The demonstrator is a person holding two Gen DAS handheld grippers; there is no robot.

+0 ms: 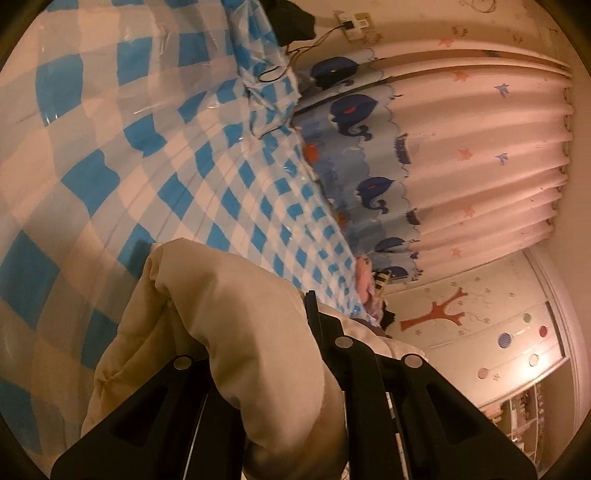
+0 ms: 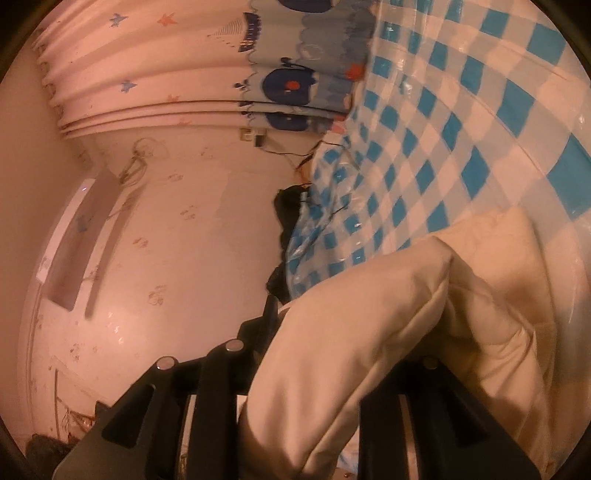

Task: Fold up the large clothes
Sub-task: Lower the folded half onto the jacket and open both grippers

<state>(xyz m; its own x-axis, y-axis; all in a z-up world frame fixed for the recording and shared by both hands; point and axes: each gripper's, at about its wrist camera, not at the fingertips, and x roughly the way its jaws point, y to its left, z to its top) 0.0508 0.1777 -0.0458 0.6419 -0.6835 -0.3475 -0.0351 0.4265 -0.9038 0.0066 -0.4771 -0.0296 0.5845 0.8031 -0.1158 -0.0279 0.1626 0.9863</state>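
A cream padded garment (image 1: 229, 317) bunches between the black fingers of my left gripper (image 1: 258, 354), which is shut on it above the blue-and-white checked cloth (image 1: 110, 155). The view is tilted sideways. In the right wrist view the same cream garment (image 2: 369, 317) is pinched between the fingers of my right gripper (image 2: 343, 339), shut on a thick fold. More of the garment (image 2: 509, 258) hangs toward the checked cloth (image 2: 461, 122). The fingertips of both grippers are hidden by fabric.
A curtain with whale prints (image 1: 461, 147) hangs beyond the checked surface, also in the right view (image 2: 166, 66). A wall socket with cables (image 1: 351, 22) and a dark object (image 2: 286, 214) sit at the surface's edge. A decorated wall (image 1: 480, 332) lies beyond.
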